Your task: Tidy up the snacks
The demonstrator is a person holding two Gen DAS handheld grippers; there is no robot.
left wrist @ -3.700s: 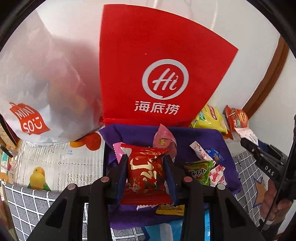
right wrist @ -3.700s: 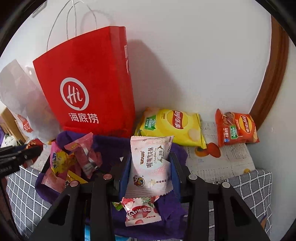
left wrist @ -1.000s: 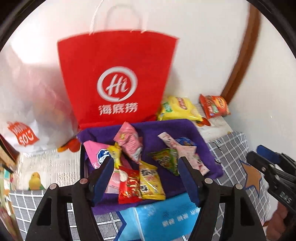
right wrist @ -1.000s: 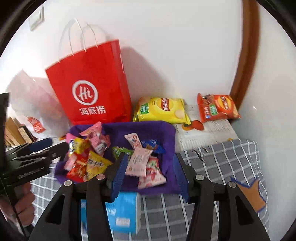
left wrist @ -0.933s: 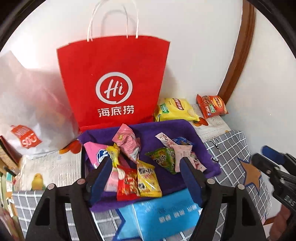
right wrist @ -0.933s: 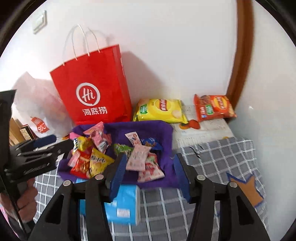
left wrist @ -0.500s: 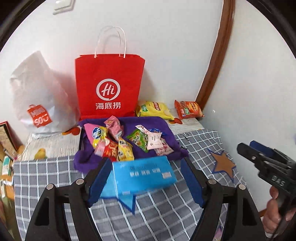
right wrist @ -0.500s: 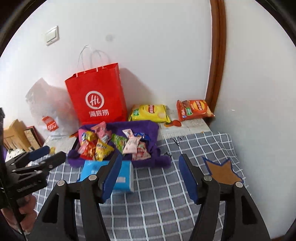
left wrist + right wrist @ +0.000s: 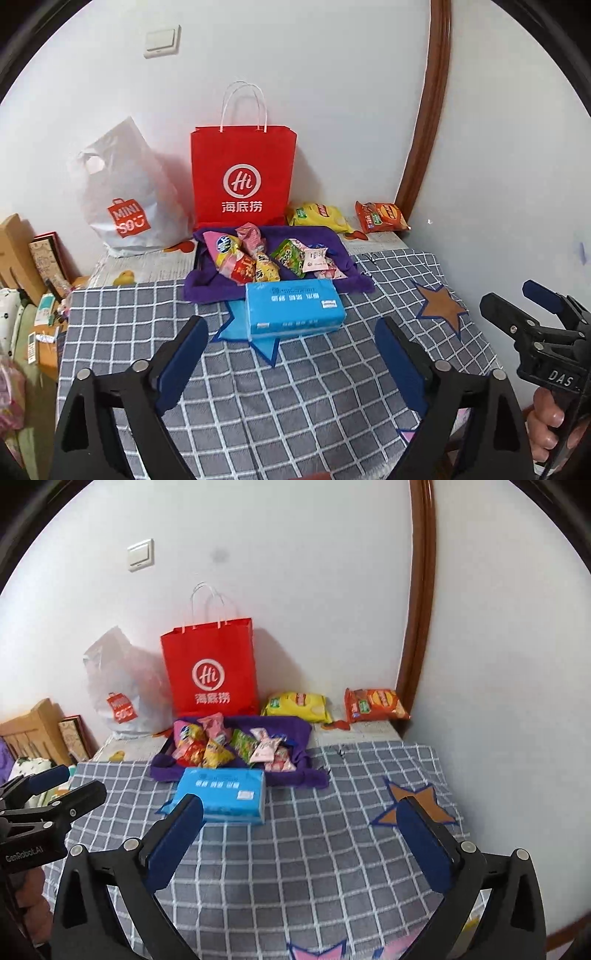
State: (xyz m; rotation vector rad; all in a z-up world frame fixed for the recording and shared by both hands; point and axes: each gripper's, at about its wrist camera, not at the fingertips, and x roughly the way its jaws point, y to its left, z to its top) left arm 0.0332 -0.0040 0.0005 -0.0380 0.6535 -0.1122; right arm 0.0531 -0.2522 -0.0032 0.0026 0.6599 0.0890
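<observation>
Several small snack packets (image 9: 255, 264) lie piled in a purple cloth-lined tray (image 9: 334, 242) at the back of the table; they also show in the right wrist view (image 9: 221, 747), on the same tray (image 9: 299, 731). My left gripper (image 9: 291, 332) is open and empty, well back from the tray over the checked cloth. My right gripper (image 9: 301, 812) is open and empty, also held back near the table's front. Each gripper shows at the edge of the other's view.
A blue tissue pack (image 9: 293, 306) lies just in front of the tray. A red paper bag (image 9: 242, 181) and a white Miniso bag (image 9: 125, 199) stand against the wall. A yellow chip bag (image 9: 319, 216) and a red chip bag (image 9: 382, 216) lie at the back right.
Both grippers have let go of their packets, opened wide and pulled far back from the tray toward the table's front. The red and pink packets now lie in the tray.
</observation>
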